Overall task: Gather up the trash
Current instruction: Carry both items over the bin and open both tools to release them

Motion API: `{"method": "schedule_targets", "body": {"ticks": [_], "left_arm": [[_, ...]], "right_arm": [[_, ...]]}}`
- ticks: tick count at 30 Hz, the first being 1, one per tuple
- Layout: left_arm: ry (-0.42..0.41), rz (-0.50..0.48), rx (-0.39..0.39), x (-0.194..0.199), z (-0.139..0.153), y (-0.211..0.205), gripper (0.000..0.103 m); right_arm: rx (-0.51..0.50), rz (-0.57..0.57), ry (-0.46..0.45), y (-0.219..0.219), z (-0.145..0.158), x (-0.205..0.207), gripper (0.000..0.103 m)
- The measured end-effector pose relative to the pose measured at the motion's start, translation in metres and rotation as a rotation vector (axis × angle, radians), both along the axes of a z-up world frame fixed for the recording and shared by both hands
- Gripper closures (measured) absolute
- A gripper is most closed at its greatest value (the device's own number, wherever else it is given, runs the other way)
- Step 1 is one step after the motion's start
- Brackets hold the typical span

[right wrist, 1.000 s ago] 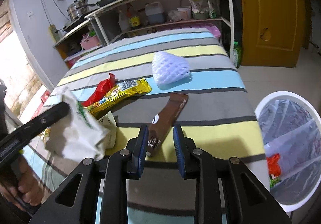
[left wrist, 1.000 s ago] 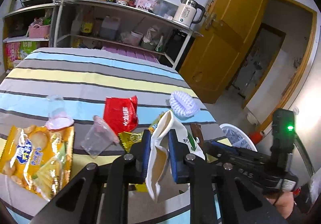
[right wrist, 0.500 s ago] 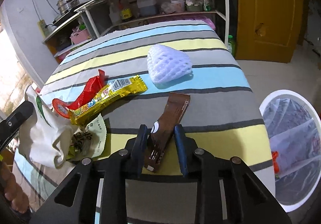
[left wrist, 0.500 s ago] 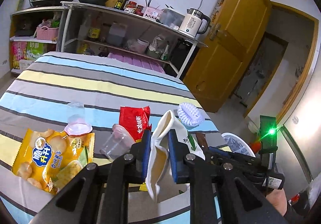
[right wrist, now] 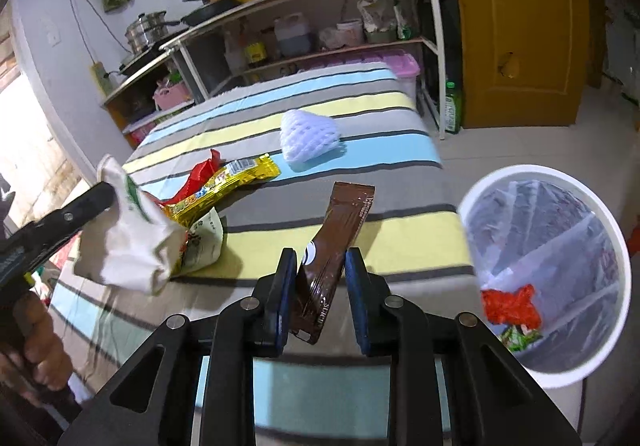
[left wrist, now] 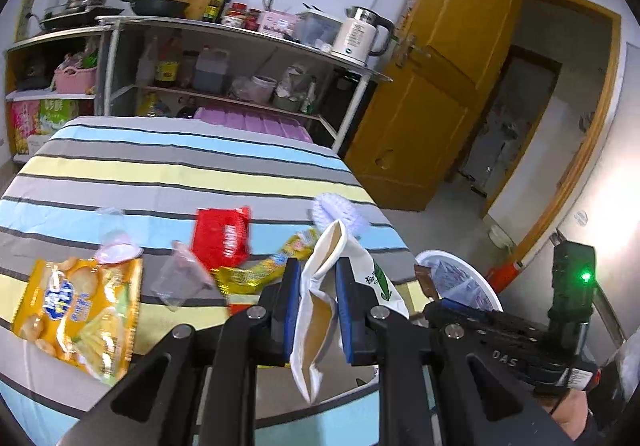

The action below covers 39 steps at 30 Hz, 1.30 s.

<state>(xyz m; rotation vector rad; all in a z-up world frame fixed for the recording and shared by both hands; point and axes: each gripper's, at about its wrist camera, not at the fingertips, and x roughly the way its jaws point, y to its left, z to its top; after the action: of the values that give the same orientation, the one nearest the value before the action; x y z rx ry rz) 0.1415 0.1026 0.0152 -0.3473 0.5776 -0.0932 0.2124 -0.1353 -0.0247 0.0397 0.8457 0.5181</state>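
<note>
My left gripper (left wrist: 318, 286) is shut on a crumpled white paper bag (left wrist: 320, 310) and holds it above the striped table; the bag also shows at the left of the right wrist view (right wrist: 132, 242). My right gripper (right wrist: 318, 278) is shut on a brown sachet wrapper (right wrist: 336, 242), lifted off the table. A white trash bin (right wrist: 560, 266) with a clear liner and red trash inside stands on the floor to the right of the table; it also shows in the left wrist view (left wrist: 460, 278).
On the striped tablecloth (right wrist: 360, 118) lie a white foam net (right wrist: 310, 134), a yellow candy wrapper (right wrist: 224, 186), a red packet (left wrist: 222, 234), a clear cup (left wrist: 180, 278), a lidded cup (left wrist: 114, 238) and a yellow biscuit bag (left wrist: 80, 314). Shelves (left wrist: 240, 58) stand behind; a door (right wrist: 520, 26) right.
My right gripper has lifted the brown sachet off the table and moved toward the bin. My left gripper has risen with the white bag still held.
</note>
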Motion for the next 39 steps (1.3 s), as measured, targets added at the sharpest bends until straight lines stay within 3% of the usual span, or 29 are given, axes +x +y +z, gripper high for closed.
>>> {"method": "schedule_targets", "body": {"ticks": [11, 21, 39], "left_arm": [[0.003, -0.109, 0.051, 0.019, 0.014, -0.066, 0.084], [0.014, -0.216, 0.075, 0.054, 0.018, -0.129, 0.084], [0.088, -0.340, 0.115, 0.111, -0.012, -0.207, 0.082]], "right_arm": [[0.029, -0.102, -0.037, -0.066, 0.015, -0.018, 0.077], [0.033, -0.212, -0.033, -0.126, 0.011, -0.014, 0.077], [0.005, -0.297, 0.030, -0.175, -0.022, 0.019, 0.075]]}}
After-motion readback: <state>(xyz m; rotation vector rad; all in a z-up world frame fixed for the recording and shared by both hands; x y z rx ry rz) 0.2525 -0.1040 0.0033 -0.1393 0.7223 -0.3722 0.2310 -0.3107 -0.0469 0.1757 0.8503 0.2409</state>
